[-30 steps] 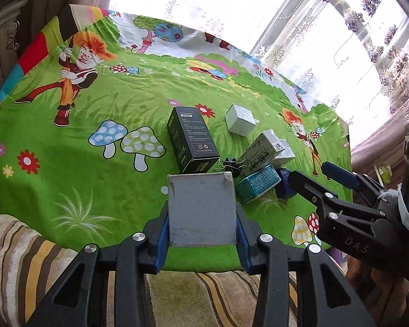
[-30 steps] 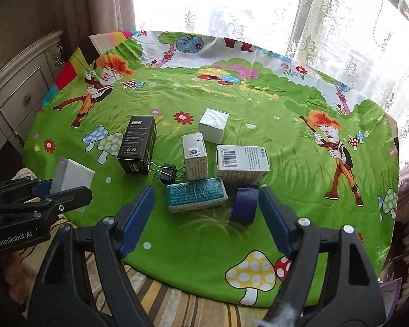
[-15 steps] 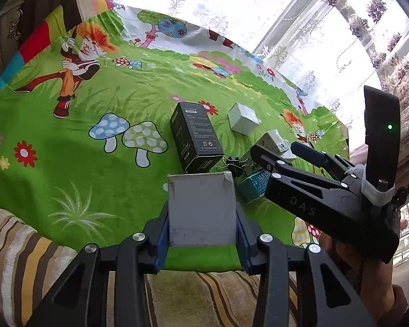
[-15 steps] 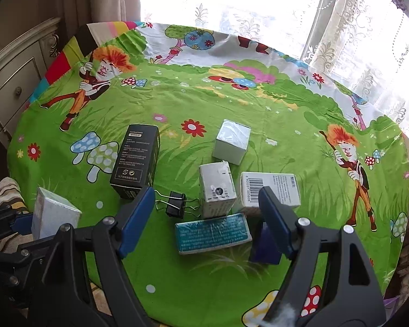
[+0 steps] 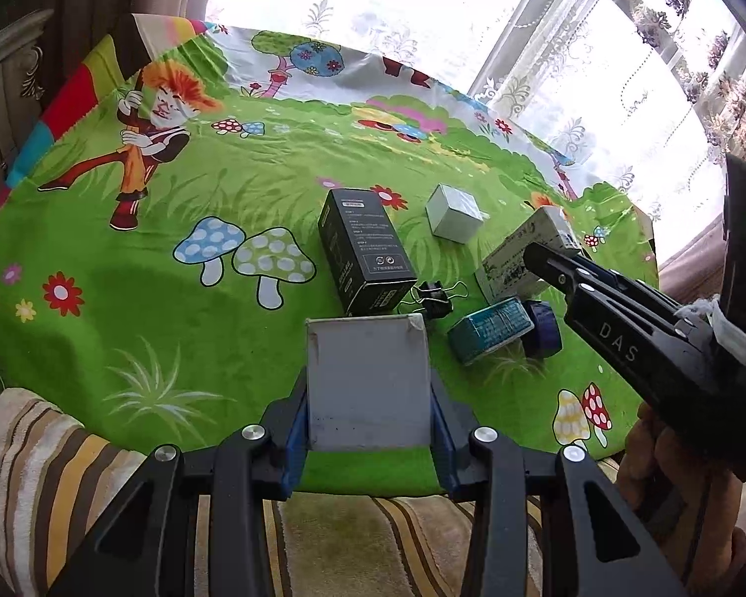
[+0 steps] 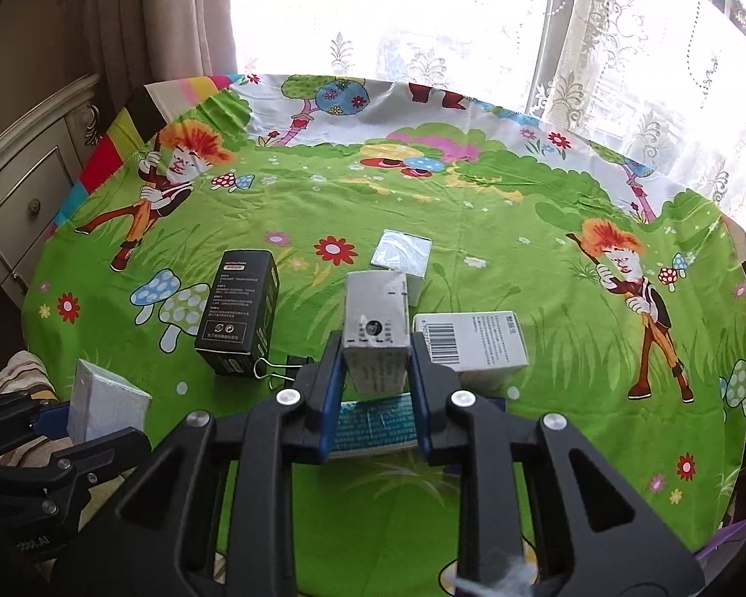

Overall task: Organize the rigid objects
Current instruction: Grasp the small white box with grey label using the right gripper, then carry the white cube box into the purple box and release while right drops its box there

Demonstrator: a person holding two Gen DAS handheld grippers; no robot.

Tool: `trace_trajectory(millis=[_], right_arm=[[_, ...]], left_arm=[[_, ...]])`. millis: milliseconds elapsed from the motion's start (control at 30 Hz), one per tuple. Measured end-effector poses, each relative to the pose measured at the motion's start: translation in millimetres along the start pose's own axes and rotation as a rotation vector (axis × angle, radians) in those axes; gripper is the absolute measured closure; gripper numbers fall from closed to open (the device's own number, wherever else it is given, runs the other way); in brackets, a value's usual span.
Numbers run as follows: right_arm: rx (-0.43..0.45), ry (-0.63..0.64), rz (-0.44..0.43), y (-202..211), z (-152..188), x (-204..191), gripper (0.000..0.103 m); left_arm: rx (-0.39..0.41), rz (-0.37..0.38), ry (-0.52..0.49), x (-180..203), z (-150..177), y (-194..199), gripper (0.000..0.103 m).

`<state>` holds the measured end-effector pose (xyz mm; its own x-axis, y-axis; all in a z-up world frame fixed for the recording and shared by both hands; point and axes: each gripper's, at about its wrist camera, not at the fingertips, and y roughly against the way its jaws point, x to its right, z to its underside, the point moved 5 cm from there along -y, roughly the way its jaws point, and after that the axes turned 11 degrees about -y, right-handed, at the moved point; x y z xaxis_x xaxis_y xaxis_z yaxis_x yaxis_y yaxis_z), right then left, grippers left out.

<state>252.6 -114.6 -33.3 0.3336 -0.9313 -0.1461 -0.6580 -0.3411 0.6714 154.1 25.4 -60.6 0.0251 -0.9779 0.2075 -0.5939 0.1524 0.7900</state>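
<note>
My left gripper is shut on a grey-white box, held over the near edge of the green cartoon tablecloth. That box also shows at the lower left of the right wrist view. My right gripper is shut on a narrow grey box, with both blue pads against its sides. A white barcode box lies just right of it and a teal box lies under the jaws. A black box, a small white cube, a binder clip and a blue tape roll lie around them.
A cream dresser stands left of the round table. A striped cushion lies below the table's near edge. Lace curtains and a bright window run behind. A hand holds the right gripper's handle at the right.
My right gripper moved forward over the cluster of boxes and its jaws closed on the narrow grey box. My left gripper kept still with its box.
</note>
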Motion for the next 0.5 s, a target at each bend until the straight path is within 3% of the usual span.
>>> trace_trajectory(millis=[267, 500], right_arm=[[0.105, -0.056, 0.008, 39, 2, 19, 0.075], [0.139, -0.1, 0.021, 67, 10, 36, 0.075]], left_arm=[[0.05, -0.057, -0.05, 10, -2, 11, 0.061], [0.083, -0.087, -0.08, 20, -4, 24, 0.061]])
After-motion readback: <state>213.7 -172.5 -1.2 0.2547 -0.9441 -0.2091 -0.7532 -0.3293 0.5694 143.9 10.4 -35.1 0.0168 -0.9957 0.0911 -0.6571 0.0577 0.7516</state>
